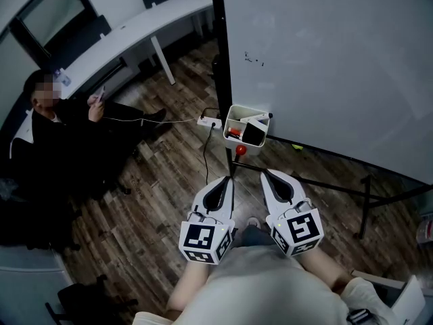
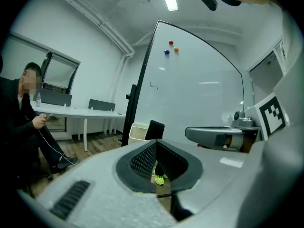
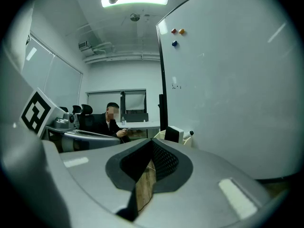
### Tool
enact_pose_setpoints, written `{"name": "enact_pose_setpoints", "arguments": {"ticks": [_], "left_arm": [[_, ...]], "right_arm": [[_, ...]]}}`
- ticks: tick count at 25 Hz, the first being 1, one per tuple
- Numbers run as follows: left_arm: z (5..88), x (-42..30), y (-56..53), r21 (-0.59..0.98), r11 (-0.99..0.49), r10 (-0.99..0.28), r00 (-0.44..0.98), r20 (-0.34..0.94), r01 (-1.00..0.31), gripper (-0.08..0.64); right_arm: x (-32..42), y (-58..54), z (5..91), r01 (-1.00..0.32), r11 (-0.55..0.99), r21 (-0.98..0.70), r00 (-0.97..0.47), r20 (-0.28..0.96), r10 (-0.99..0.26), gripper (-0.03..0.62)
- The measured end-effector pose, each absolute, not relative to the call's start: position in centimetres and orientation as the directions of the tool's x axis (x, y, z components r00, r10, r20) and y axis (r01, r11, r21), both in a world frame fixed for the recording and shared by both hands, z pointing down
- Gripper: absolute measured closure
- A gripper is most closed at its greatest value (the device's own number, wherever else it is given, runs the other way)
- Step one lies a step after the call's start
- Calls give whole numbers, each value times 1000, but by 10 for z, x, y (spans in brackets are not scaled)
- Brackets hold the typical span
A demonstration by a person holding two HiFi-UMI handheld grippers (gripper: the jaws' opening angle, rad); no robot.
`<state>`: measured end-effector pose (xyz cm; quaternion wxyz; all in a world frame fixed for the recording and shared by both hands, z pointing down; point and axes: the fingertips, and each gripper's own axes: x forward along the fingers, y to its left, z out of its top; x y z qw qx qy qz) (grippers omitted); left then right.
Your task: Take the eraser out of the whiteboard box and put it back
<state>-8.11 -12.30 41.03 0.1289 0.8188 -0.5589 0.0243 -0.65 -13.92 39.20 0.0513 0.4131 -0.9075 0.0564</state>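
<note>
A small white box [image 1: 235, 117] hangs at the whiteboard's [image 1: 325, 53] lower left corner. The black eraser [image 1: 254, 135] stands in it, next to a white marker [image 1: 259, 117] and something red. Both grippers hang side by side short of the box, pointing at it. My left gripper [image 1: 227, 179] is shut and holds nothing, and so is my right gripper [image 1: 265, 173]. Past the closed tips of the left gripper [image 2: 156, 144] I see the eraser [image 2: 155, 129] upright in the box [image 2: 137, 132]. Beyond the right gripper [image 3: 153, 140] lie the eraser [image 3: 173, 134] and the marker [image 3: 189, 134].
A person in black [image 1: 61, 131] sits at the left, holding a phone, by a long white desk [image 1: 135, 32]. A power strip [image 1: 210, 121] and its cable lie on the wood floor. A red ball [image 1: 240, 150] hangs under the box. The board's stand bars [image 1: 338, 188] cross the floor at right.
</note>
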Motion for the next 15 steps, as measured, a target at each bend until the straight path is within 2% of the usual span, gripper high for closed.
{"name": "enact_pose_setpoints", "arguments": {"ticks": [15], "left_arm": [[410,-84,-113,178,-335,-914,366,177,-925,555]], "right_arm": [[-9,-130,389,-760,648,-48,-648,124,-751,589]]}}
